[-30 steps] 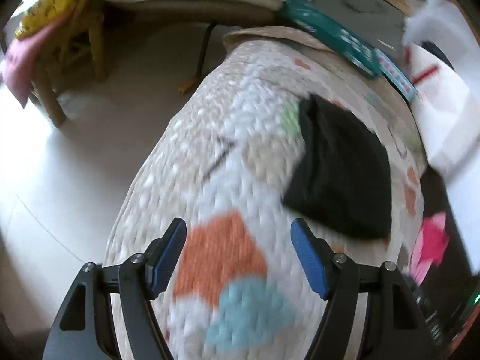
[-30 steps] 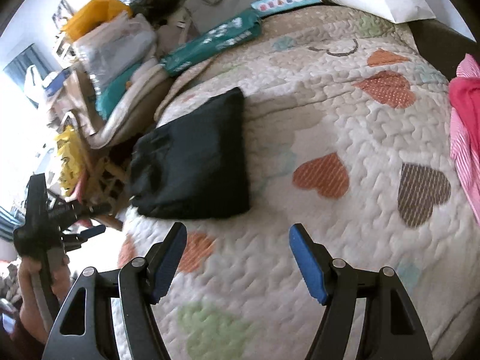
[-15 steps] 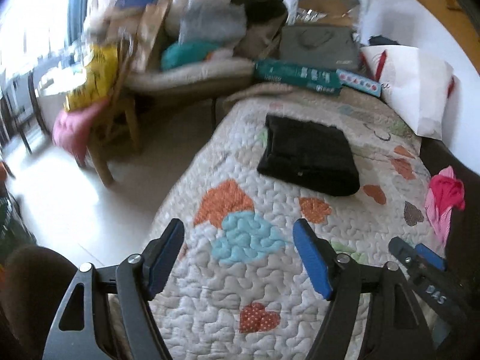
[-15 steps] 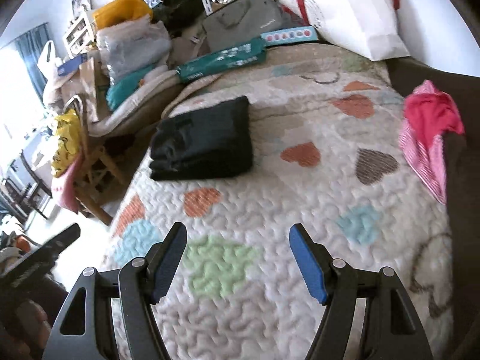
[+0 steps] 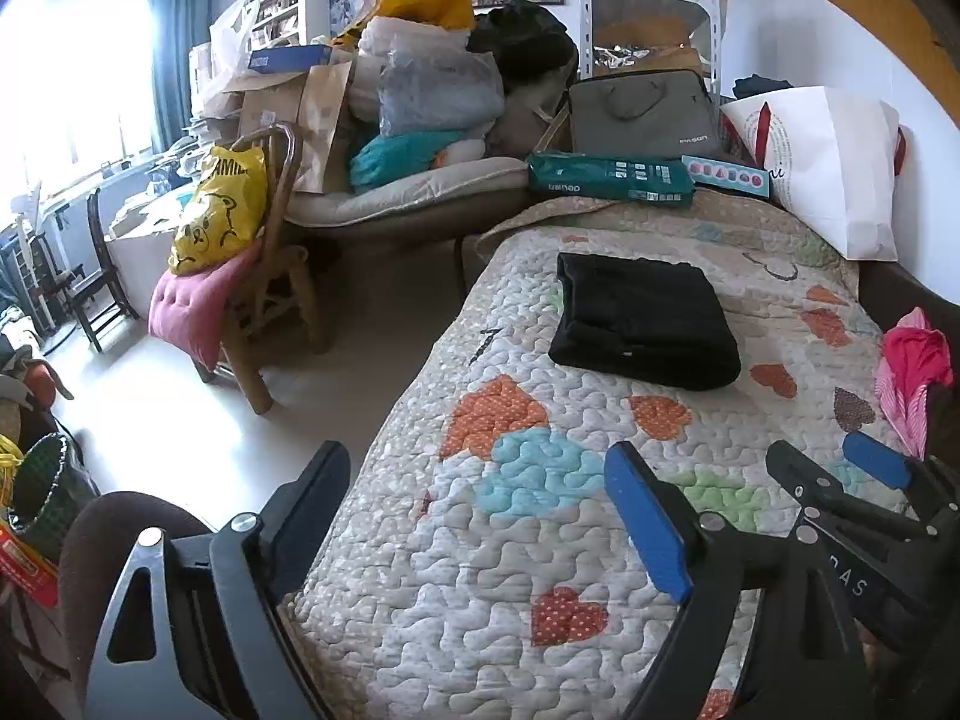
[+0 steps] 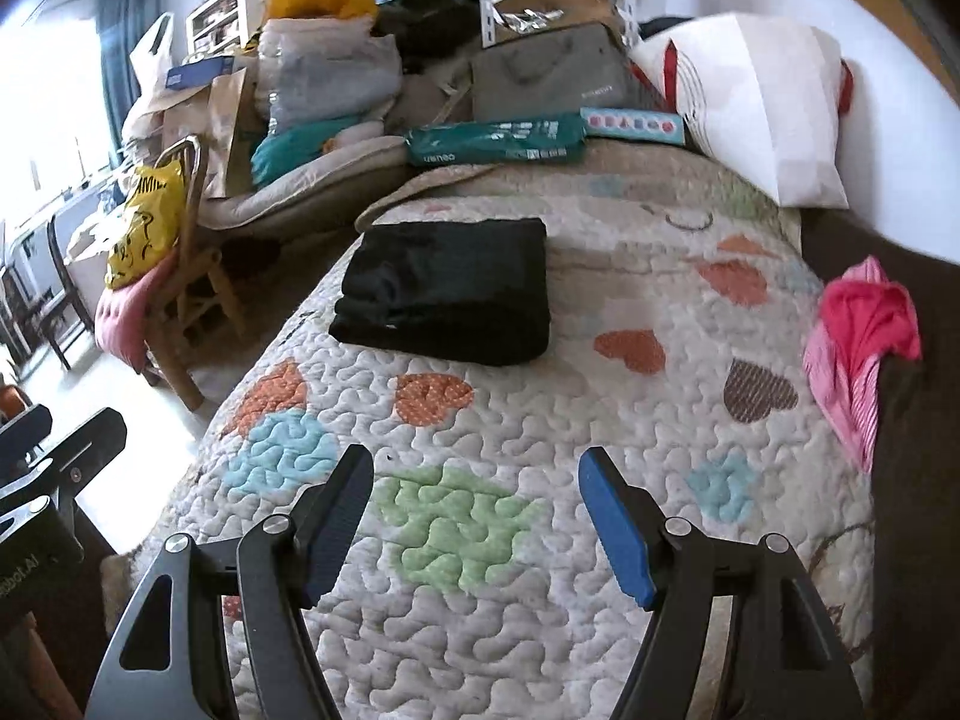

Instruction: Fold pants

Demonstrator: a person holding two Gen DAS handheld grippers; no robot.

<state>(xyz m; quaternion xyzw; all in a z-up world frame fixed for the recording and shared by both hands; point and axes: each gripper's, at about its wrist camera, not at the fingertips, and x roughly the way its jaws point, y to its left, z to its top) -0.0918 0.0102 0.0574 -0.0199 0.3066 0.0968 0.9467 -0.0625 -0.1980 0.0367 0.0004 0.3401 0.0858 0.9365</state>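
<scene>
Wooden chair (image 5: 270,300): left of the bed, on the floor; yellow bag (image 5: 219,210) and pink cushion (image 5: 198,312) on its seat.
Left claw (image 5: 474,516): over the bed's near left edge; jaws opening wide, nothing between them.
Black pants (image 5: 642,321): folded into a flat rectangle, lying on the bed's heart-patterned quilt (image 5: 540,540), well beyond both claws.
Right claw (image 6: 474,516): over the quilt; jaws wide apart, empty.
Pink garment (image 6: 858,336): crumpled at the bed's right edge.
</scene>
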